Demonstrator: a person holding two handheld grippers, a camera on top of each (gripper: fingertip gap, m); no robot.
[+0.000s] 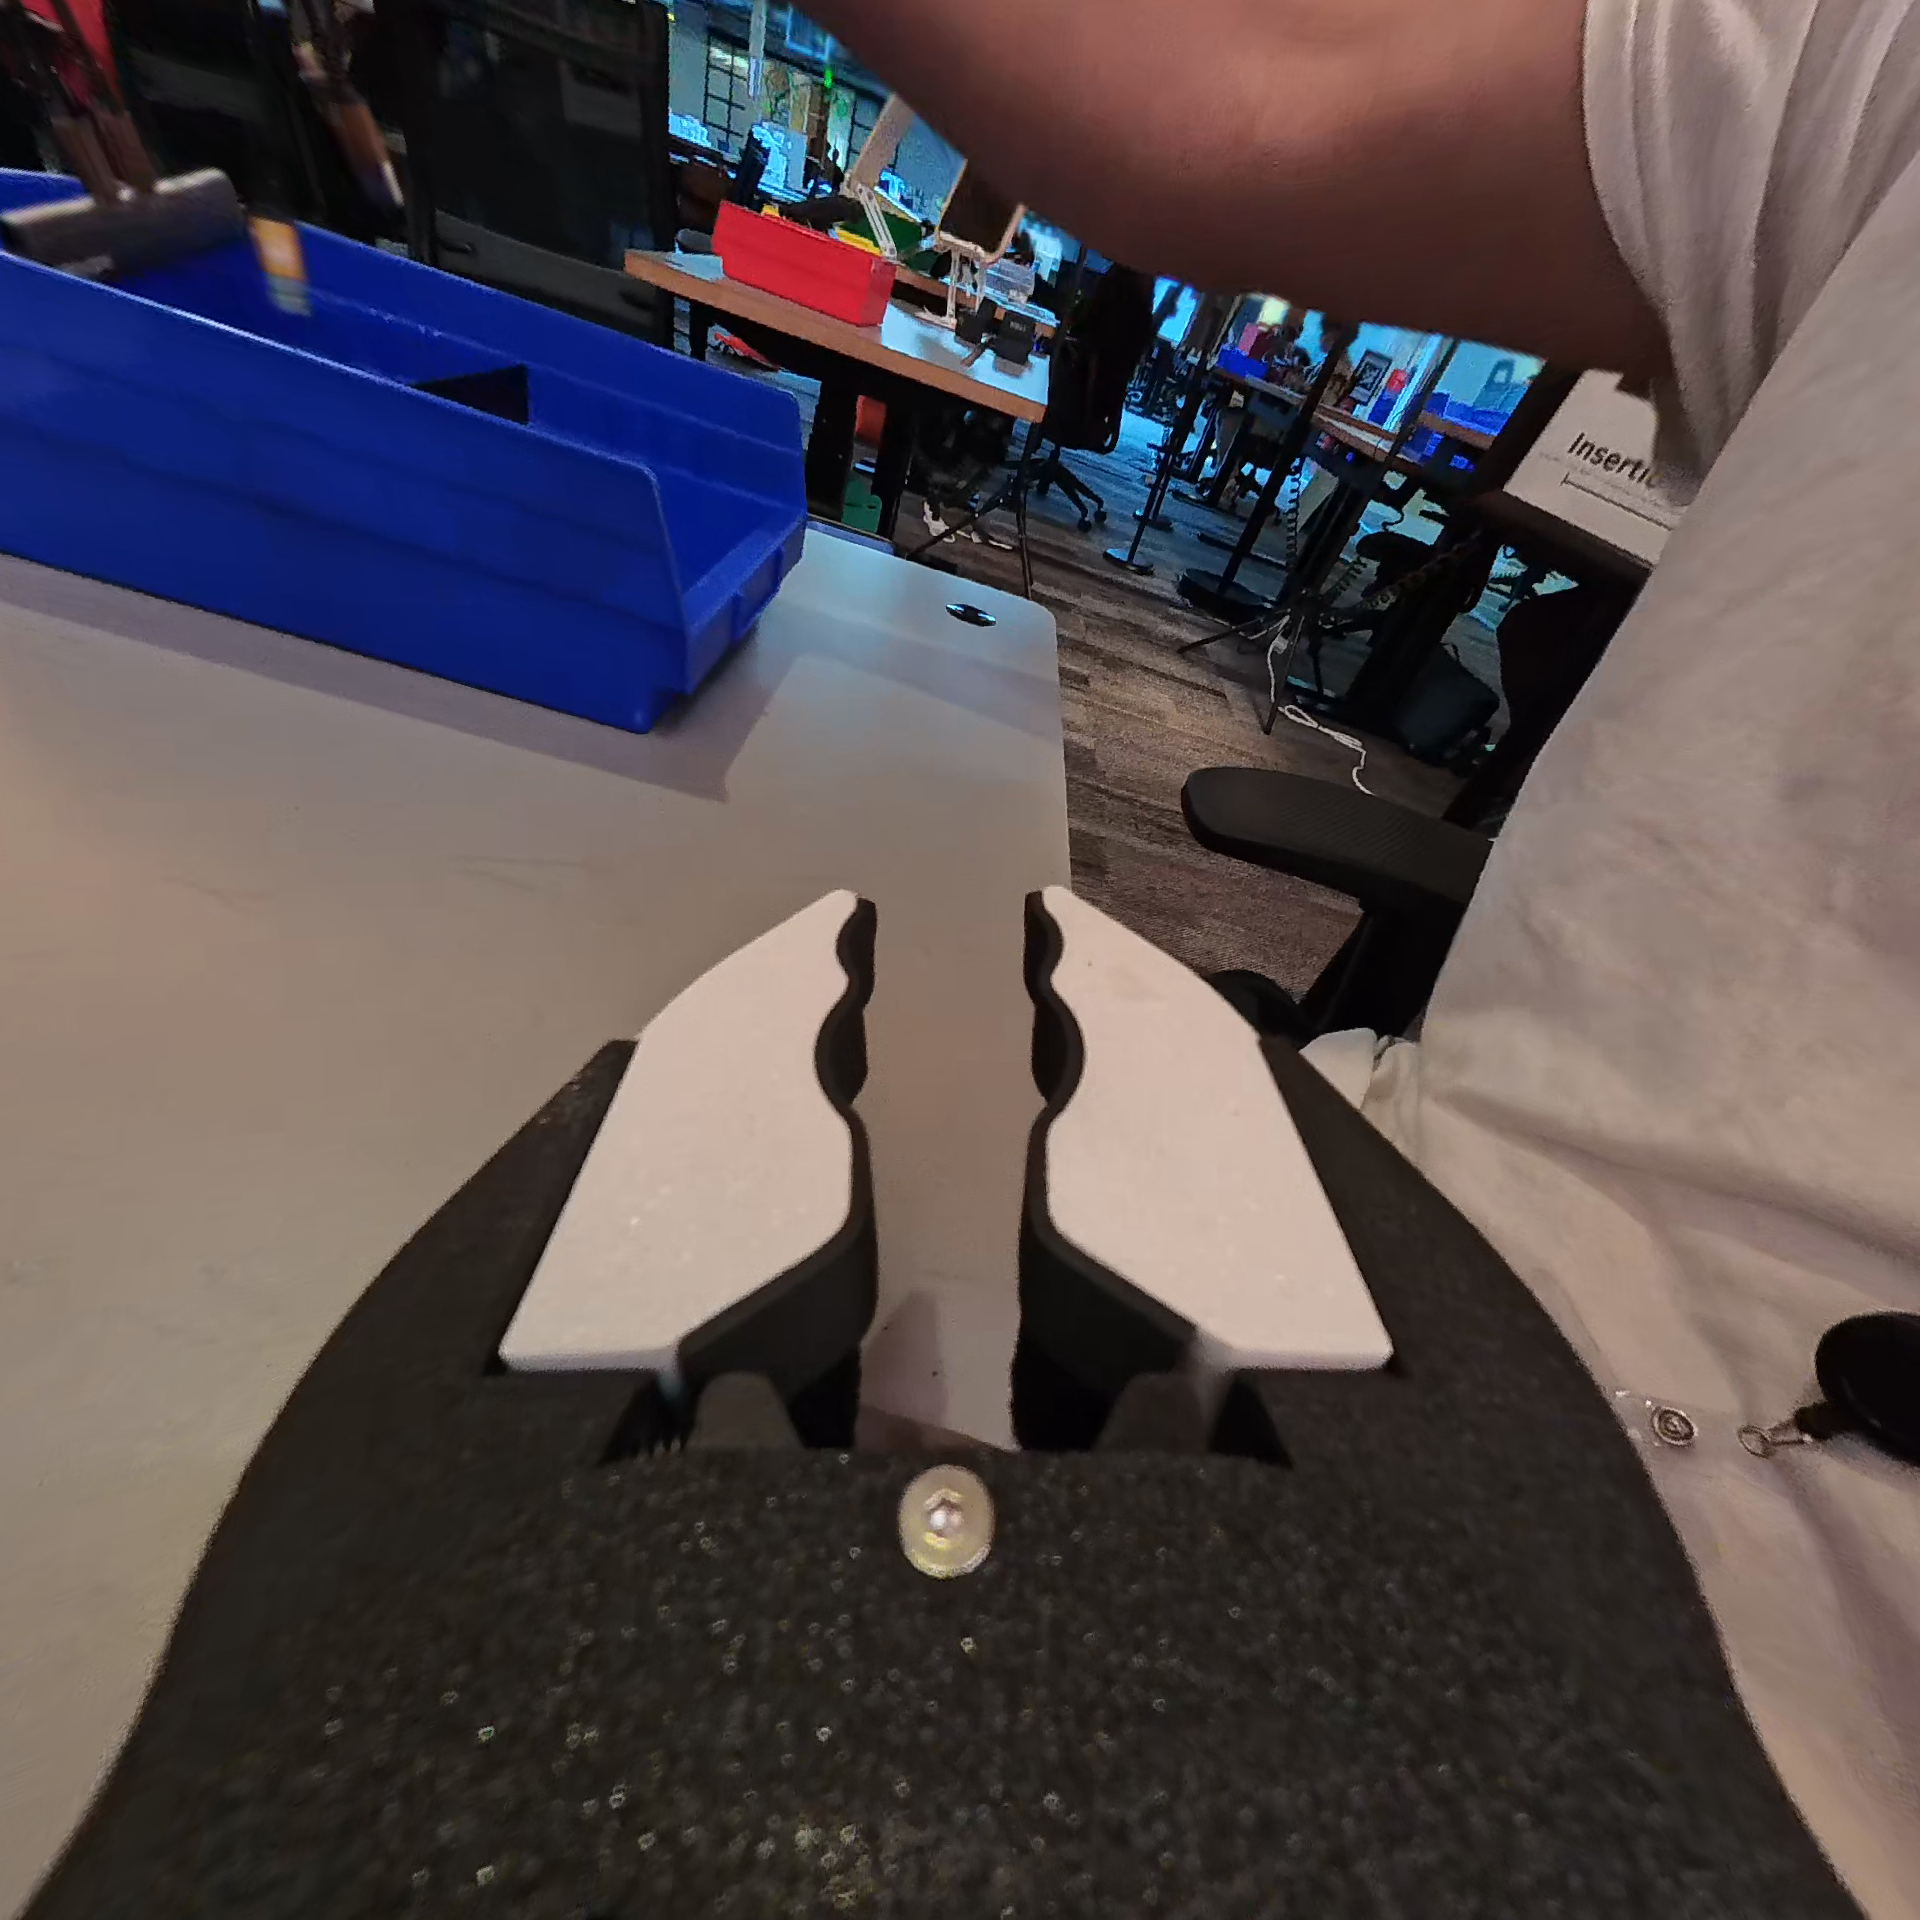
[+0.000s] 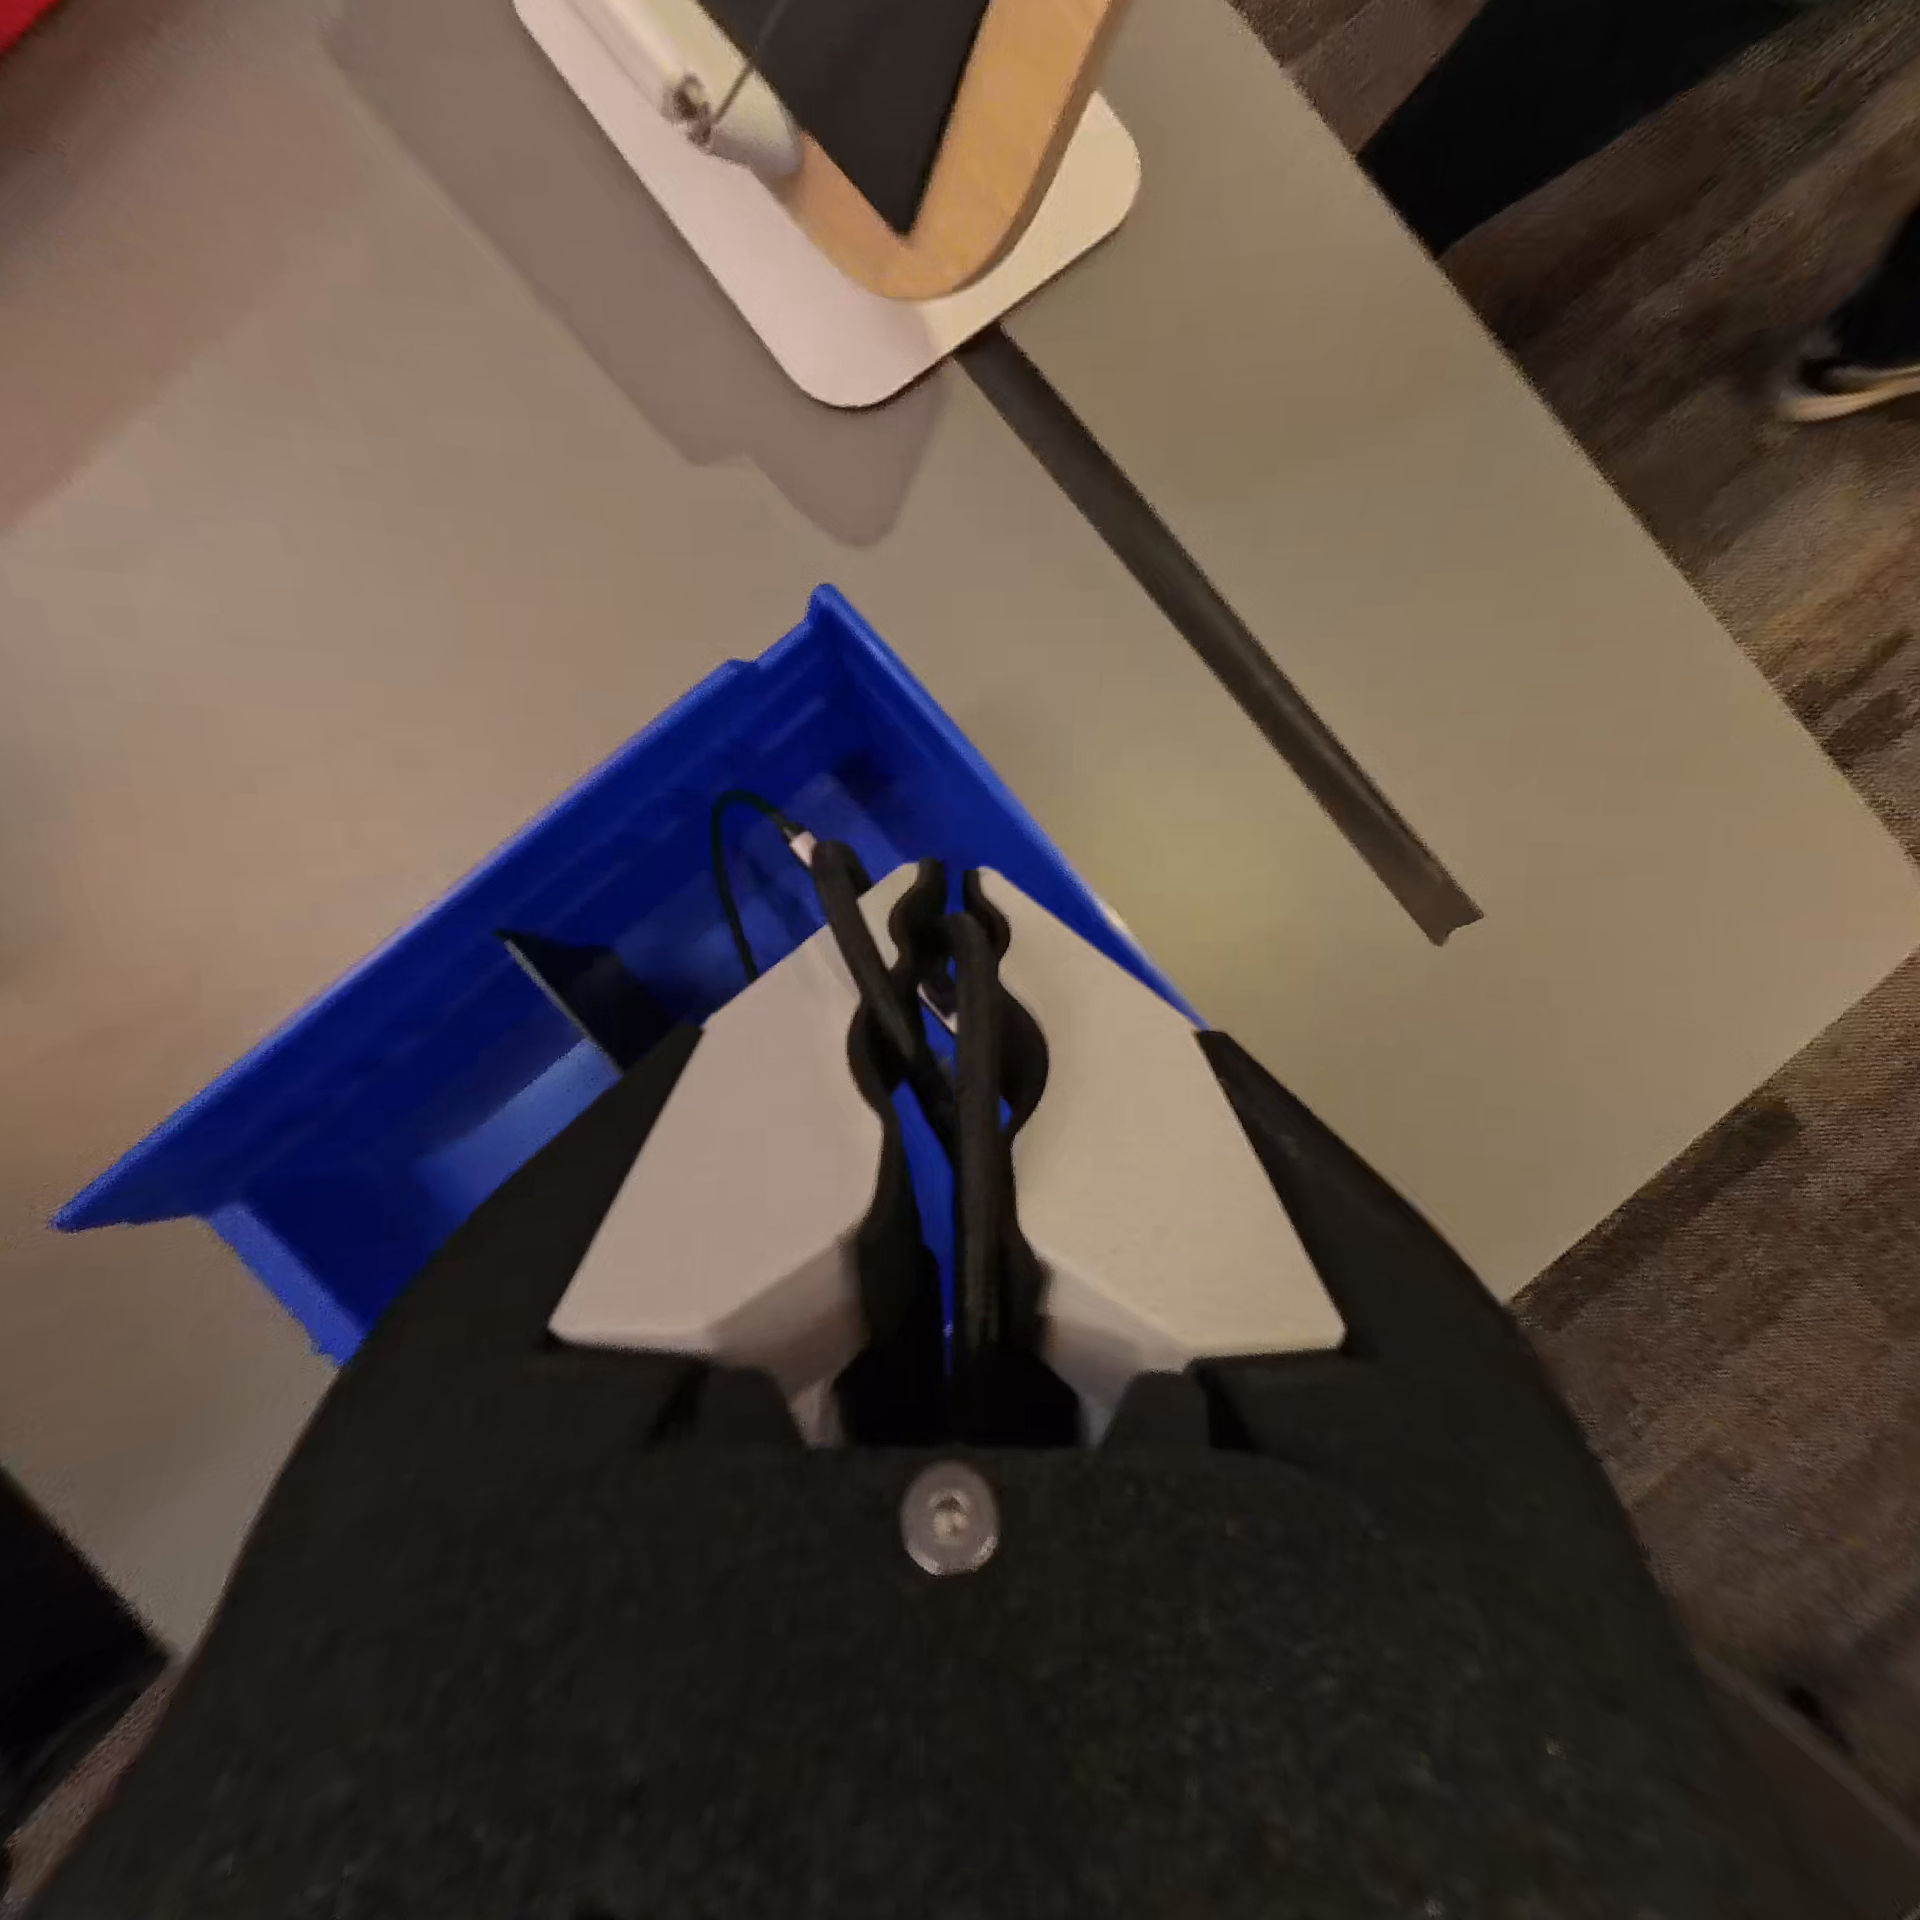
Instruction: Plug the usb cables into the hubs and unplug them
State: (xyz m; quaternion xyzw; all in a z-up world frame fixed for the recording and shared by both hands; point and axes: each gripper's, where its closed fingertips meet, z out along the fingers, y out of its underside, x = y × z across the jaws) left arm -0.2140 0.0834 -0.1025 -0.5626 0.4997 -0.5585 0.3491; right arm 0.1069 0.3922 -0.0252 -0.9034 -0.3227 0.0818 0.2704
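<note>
In the right wrist view my right gripper (image 2: 940, 888) points down into a blue bin (image 2: 436, 1039) and is shut on a black USB cable (image 2: 883, 997). The cable's plug end with a silver tip (image 2: 805, 847) and a thin black loop (image 2: 727, 883) stick out past the fingertips, over the bin's inside. In the left wrist view my left gripper (image 1: 948, 914) is open and empty, held low over the grey table (image 1: 312, 987). The blue bin (image 1: 436, 499) stands ahead to its left. No hub shows in either view.
A person's arm (image 1: 1299, 135) and white shirt (image 1: 1662, 935) fill the right of the left wrist view. A black chair (image 1: 1340, 831) stands past the table edge. A white lamp base (image 2: 831, 260) sits beyond the bin. A dark gap (image 2: 1205, 644) runs between two tabletops. Tip to tip, the grippers are about 45 cm apart.
</note>
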